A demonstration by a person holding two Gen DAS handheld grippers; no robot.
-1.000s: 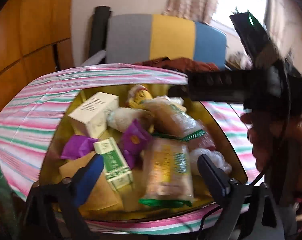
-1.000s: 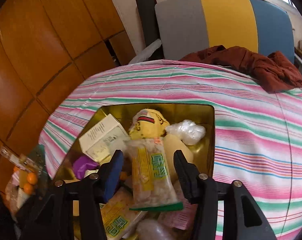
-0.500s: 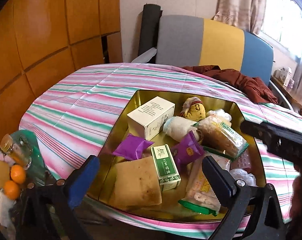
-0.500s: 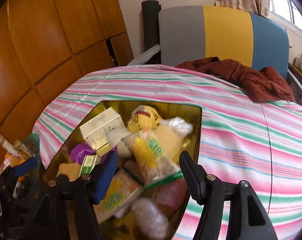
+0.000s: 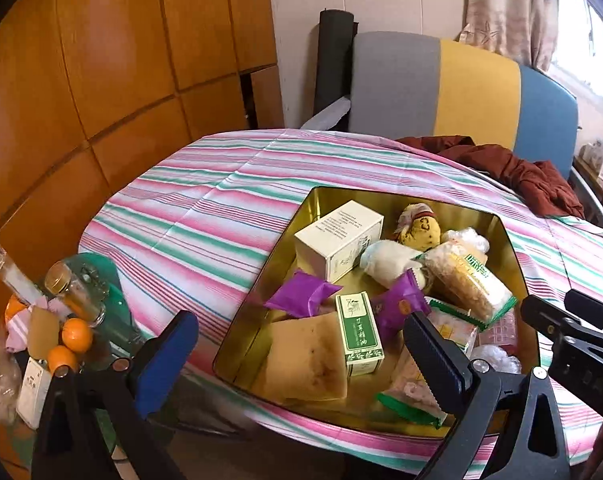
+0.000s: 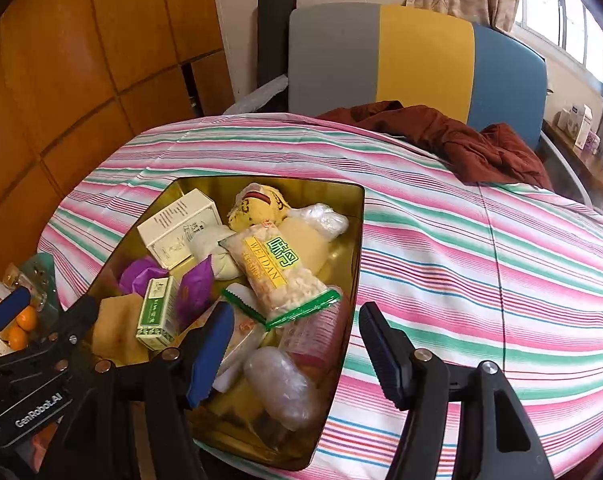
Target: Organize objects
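Note:
A gold tin (image 5: 513, 248) (image 6: 353, 264) sits on the striped tablecloth, full of snacks: a cream box (image 5: 337, 238) (image 6: 179, 226), a green-and-white box (image 5: 359, 330) (image 6: 157, 312), purple packets (image 5: 301, 294), a yellow doll (image 5: 419, 228) (image 6: 257, 206) and a "WEIDAN" cracker pack (image 5: 467, 280) (image 6: 279, 274). My left gripper (image 5: 301, 354) is open and empty above the tin's near-left edge. My right gripper (image 6: 297, 340) is open and empty above the tin's near-right corner.
The striped tablecloth (image 6: 481, 264) spreads wide to the right of the tin. A dark red garment (image 6: 453, 140) lies at the far edge before a grey, yellow and blue chair (image 6: 381, 56). Oranges and bottles (image 5: 67, 320) crowd the lower left.
Both grippers have pulled back and up from the tin. The right gripper has let go of the cracker pack, which now lies in the tin.

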